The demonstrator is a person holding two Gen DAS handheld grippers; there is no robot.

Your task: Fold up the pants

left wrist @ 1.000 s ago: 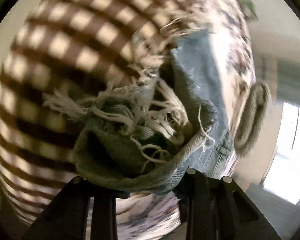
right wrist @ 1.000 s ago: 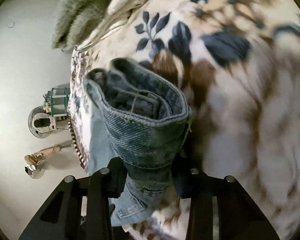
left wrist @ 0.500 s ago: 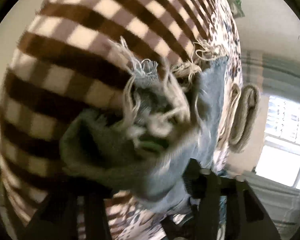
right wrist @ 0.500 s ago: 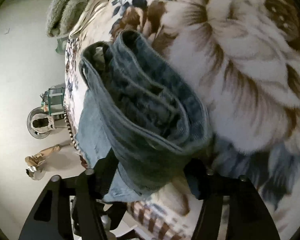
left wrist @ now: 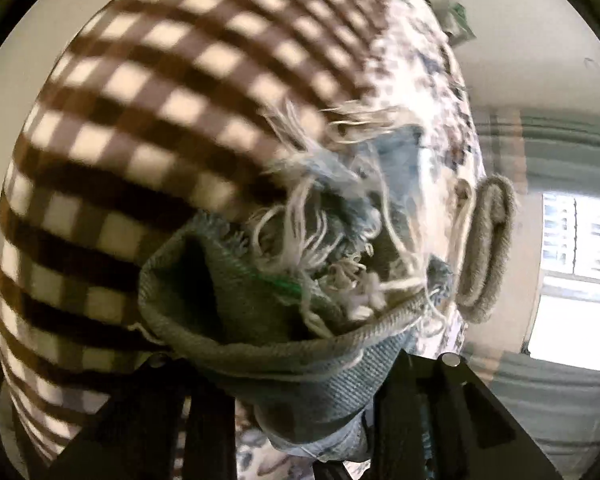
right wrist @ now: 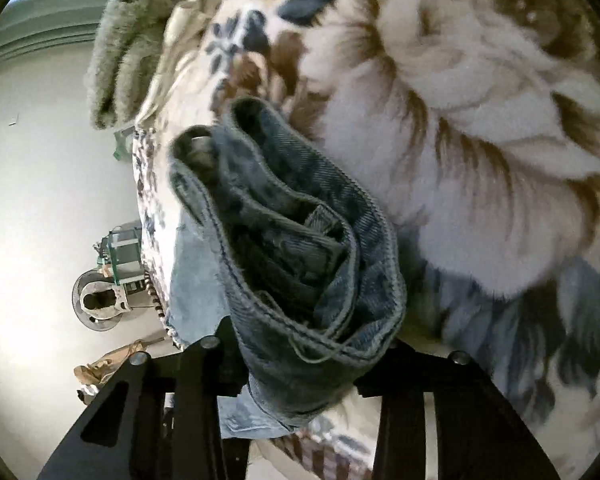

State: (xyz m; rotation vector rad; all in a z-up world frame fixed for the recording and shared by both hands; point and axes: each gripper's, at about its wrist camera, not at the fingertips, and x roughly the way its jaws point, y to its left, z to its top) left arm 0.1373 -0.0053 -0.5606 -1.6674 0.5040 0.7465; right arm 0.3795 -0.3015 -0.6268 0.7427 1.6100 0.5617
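Observation:
The pants are blue denim jeans. In the left wrist view my left gripper (left wrist: 300, 380) is shut on their frayed leg hems (left wrist: 300, 292), a bunched wad with white loose threads, held over a brown checked blanket (left wrist: 148, 92). In the right wrist view my right gripper (right wrist: 300, 360) is shut on the folded waistband end (right wrist: 300, 248), dark denim in several layers with a belt loop showing, held above a floral fleece blanket (right wrist: 480, 100). Pale denim (right wrist: 196, 280) hangs down to the left of the waistband.
A grey-green folded towel (right wrist: 128, 40) lies at the bed's far edge; it also shows in the left wrist view (left wrist: 488, 248). A bright window (left wrist: 580, 280) is at the right. A pale floor with a round metal object (right wrist: 100, 300) lies beside the bed.
Both grippers have swung with the jeans still held. The waistband has shifted over the floral blanket and the towel now sits higher in view. The hems stay over the checked blanket.

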